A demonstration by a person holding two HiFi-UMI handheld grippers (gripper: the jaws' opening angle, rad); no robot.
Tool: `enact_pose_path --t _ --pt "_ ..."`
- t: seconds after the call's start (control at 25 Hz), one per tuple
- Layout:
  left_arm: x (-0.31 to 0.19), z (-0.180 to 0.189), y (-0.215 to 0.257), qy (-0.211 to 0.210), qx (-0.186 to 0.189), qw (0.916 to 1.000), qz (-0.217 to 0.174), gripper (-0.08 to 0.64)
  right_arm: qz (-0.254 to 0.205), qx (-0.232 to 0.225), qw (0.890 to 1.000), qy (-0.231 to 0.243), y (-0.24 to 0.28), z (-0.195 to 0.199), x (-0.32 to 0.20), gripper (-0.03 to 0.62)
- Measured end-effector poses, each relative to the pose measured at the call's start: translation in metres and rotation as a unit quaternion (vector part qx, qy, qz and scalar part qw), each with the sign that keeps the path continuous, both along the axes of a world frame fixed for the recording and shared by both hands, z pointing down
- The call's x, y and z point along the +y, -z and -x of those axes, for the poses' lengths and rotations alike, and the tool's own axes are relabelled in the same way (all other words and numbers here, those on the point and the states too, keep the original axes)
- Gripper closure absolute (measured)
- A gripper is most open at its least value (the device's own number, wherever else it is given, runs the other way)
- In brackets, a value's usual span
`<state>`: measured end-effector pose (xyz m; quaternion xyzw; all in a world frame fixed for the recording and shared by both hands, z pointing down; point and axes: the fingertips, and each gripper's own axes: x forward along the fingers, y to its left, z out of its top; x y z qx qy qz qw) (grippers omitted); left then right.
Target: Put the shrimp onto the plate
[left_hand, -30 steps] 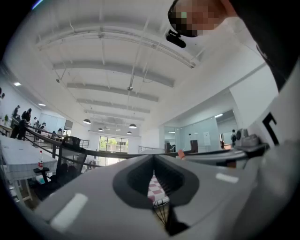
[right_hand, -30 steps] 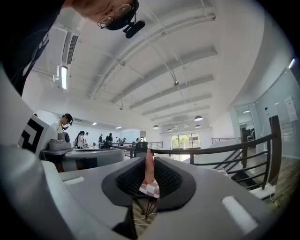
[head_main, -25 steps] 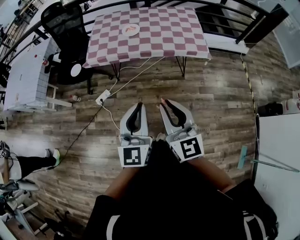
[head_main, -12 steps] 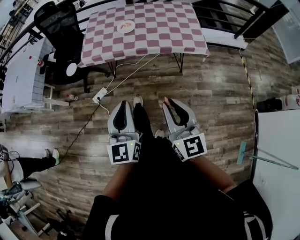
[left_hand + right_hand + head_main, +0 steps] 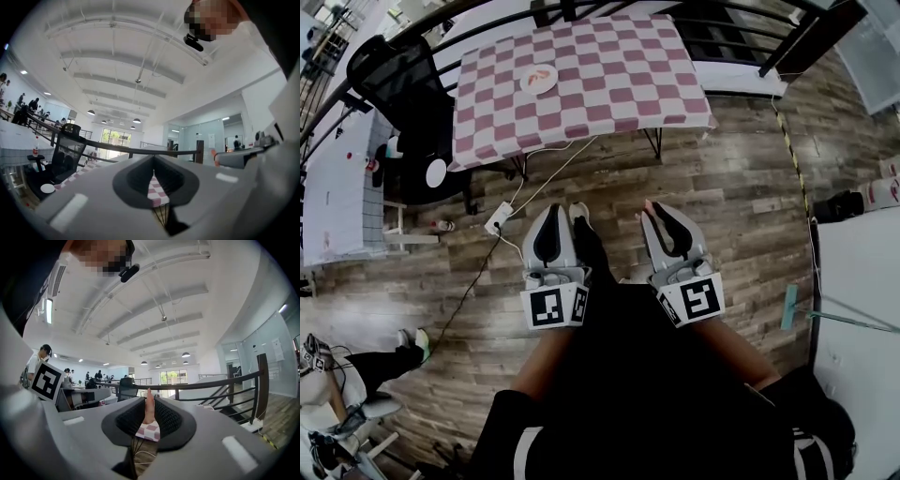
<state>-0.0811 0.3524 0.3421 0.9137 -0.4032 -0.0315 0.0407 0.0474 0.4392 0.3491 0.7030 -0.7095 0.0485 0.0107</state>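
Observation:
A table with a pink-and-white checked cloth (image 5: 609, 70) stands far ahead, past my grippers. On its left part sits a small white plate (image 5: 538, 79) with an orange shrimp-like piece on it. Both grippers hang over the wood floor, well short of the table. My left gripper (image 5: 551, 208) is shut with nothing in it; its tips (image 5: 153, 169) meet. My right gripper (image 5: 652, 206) is shut on a pinkish-orange shrimp (image 5: 148, 406) that pokes out past the tips.
A black office chair (image 5: 398, 70) stands left of the checked table, with a white table (image 5: 337, 178) beside it. A power strip with cables (image 5: 499, 216) lies on the floor ahead. A dark railing (image 5: 750, 37) runs behind the table. Another white surface (image 5: 862, 291) is at the right.
The checked table and plate have slid left in the head view. The two grippers have spread further apart, and my foot now shows between them. Both stay shut.

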Motion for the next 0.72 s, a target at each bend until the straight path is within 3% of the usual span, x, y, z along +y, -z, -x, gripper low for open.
enact_pose_path --t 0.48,0.72 --pt "-0.152 -0.040 -0.025 -0.020 -0.025 0.9993 0.021 0.552 0.052 0.005 0.999 0.010 -0.018 -0.018 -0.158 0.532" --pt "-0.227 -0.039 -0.018 -0.011 -0.026 0.9994 0.019 0.552 0.065 0.015 0.997 0.025 -0.011 -0.021 -0.233 0.532"
